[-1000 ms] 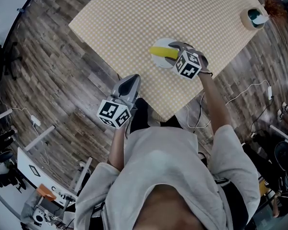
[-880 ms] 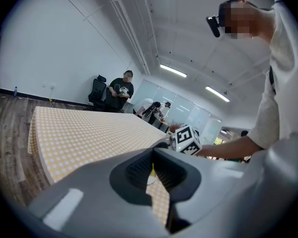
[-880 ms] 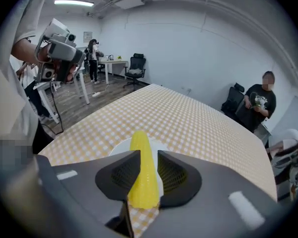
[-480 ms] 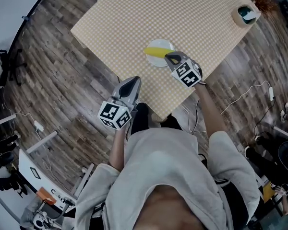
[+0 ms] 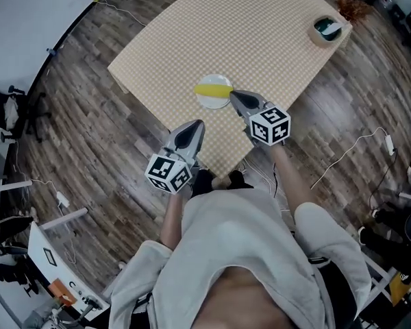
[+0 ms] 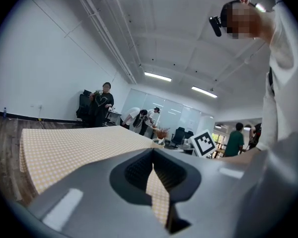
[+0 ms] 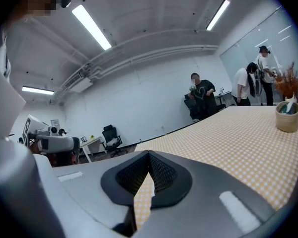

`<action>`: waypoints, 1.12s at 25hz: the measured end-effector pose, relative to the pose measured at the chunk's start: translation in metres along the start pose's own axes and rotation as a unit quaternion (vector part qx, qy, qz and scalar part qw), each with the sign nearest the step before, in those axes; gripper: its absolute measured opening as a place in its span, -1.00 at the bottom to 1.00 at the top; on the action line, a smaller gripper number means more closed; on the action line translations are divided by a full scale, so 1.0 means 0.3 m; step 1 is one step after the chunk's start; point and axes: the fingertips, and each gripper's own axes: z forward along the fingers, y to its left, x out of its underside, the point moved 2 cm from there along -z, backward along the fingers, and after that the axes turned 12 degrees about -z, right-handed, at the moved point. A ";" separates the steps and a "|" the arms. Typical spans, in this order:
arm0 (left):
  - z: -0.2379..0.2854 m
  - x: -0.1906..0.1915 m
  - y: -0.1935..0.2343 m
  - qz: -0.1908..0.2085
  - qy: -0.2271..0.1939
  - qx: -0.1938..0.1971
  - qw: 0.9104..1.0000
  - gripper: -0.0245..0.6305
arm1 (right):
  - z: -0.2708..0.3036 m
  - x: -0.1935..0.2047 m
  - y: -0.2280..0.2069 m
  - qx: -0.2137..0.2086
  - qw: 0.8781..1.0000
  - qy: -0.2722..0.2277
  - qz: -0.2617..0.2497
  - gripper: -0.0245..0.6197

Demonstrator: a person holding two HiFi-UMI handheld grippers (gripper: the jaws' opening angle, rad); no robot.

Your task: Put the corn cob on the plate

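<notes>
Right gripper (image 5: 234, 96): jaws closed tip to tip, nothing between them; only checked cloth shows through the slit behind the tips. It is off the cob, with its tip just beside the plate at about 4 o'clock in the head view. Left gripper (image 5: 192, 129): also closed and empty, near the table's near edge at about 7 o'clock from the plate.

Corn cob (image 5: 213, 89): yellow, lying flat across the plate (image 5: 212, 104), long axis running 9 to 3 o'clock. It spans nearly the full width, ends at or close to the rim. The task looks done.

Handling, by judgement:
- Stiff and fairly light; should not deform under the pads.
- Round in section, so likely to roll if nudged from the side. The kernel ridges ought to give some bite.
- Best hold: across the middle, jaws square to the long axis. An end grip would let it swing.
- Cannot tell whether it is real or a model.

Containers:
- Plate: small, white, shallow, holding the cob alone. The low rim is little check against rolling.
- Round cup (image 5: 325, 30): at the table (image 5: 260, 40)'s far corner, about 2 o'clock from the plate and well apart. It holds something green and white that I cannot identify.
- Dried sprig (image 5: 349, 7): just beyond the cup.
</notes>
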 end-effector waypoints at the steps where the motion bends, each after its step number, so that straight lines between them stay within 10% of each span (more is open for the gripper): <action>1: 0.005 0.004 -0.027 0.005 -0.001 0.004 1.000 -0.90 | -0.027 -0.016 0.003 0.004 1.000 -0.009 -0.006 -0.92; 13: -0.073 -0.051 -0.186 0.057 -0.020 0.055 0.997 -0.90 | -0.256 -0.119 0.224 0.049 0.995 -0.069 -0.055 -0.92; 28: -0.618 0.061 -0.176 0.063 -0.007 0.085 0.994 -0.90 | -0.359 -0.051 0.825 0.110 0.988 -0.080 -0.072 -0.93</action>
